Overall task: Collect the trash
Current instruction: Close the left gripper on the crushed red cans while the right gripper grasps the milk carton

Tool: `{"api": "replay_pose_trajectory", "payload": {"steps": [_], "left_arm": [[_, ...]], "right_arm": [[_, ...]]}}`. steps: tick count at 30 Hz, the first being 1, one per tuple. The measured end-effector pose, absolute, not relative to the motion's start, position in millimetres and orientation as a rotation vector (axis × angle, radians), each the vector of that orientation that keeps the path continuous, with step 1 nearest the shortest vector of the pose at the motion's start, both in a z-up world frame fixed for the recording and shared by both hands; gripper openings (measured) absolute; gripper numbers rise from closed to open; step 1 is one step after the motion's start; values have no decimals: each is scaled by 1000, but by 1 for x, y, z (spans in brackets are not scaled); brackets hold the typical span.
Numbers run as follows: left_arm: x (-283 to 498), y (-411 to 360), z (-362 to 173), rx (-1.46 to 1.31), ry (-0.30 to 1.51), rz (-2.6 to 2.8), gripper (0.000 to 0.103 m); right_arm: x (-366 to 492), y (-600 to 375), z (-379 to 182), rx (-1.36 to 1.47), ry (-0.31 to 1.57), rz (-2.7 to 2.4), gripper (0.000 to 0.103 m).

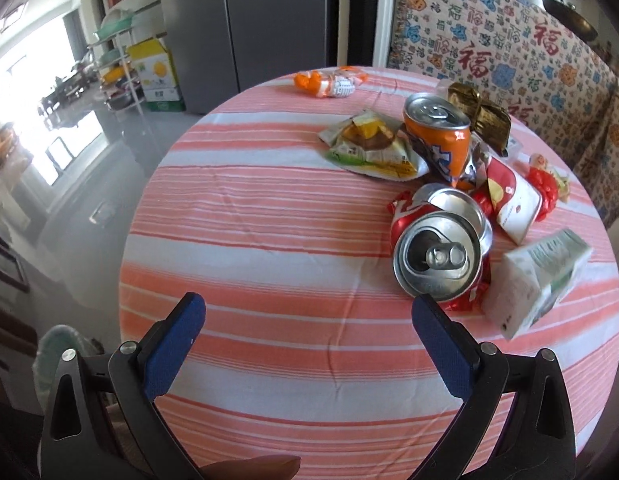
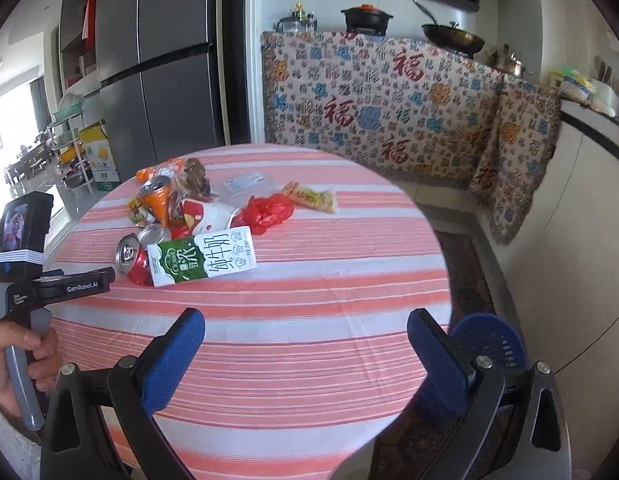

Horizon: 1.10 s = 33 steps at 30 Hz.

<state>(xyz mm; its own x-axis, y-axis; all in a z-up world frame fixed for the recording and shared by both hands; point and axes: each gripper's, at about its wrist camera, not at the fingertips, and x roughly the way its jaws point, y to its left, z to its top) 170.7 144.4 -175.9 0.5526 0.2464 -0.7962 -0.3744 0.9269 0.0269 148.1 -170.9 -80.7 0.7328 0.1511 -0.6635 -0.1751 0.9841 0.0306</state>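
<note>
Both grippers, left [image 1: 308, 312] and right [image 2: 305, 326], hang wide apart and hold nothing above the striped surface [image 1: 249, 240], where the trash sits piled: the bent red can [image 1: 439, 258] looks light and slippery, best pinched across its round sides.

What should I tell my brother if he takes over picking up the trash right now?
Left gripper: open, empty, hovering over the striped table, nearest the crushed red can.
Right gripper: open, empty, over the table's near edge.
Trash all sits in one pile: the red can, orange can, milk carton, red plastic bag and snack wrappers.
Done: nothing grasped yet.
Left: every piece. A lined bin shows on the floor at the left; a blue basket at the right.
</note>
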Motion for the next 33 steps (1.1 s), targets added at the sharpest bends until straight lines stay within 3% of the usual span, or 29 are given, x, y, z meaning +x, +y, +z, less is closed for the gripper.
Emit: {"api": "replay_pose_trajectory", "payload": {"steps": [11, 18, 26, 33], "left_arm": [[172, 163, -175, -213, 886, 373, 103], [173, 171, -174, -232, 884, 376, 103], [173, 170, -173, -235, 878, 357, 103], [174, 161, -177, -201, 884, 365, 103]], "right_arm": [[219, -59, -91, 8, 709, 232, 103], [250, -14, -130, -224, 770, 197, 103], [199, -83, -122, -309, 813, 200, 103], [176, -146, -123, -82, 874, 184, 103]]}}
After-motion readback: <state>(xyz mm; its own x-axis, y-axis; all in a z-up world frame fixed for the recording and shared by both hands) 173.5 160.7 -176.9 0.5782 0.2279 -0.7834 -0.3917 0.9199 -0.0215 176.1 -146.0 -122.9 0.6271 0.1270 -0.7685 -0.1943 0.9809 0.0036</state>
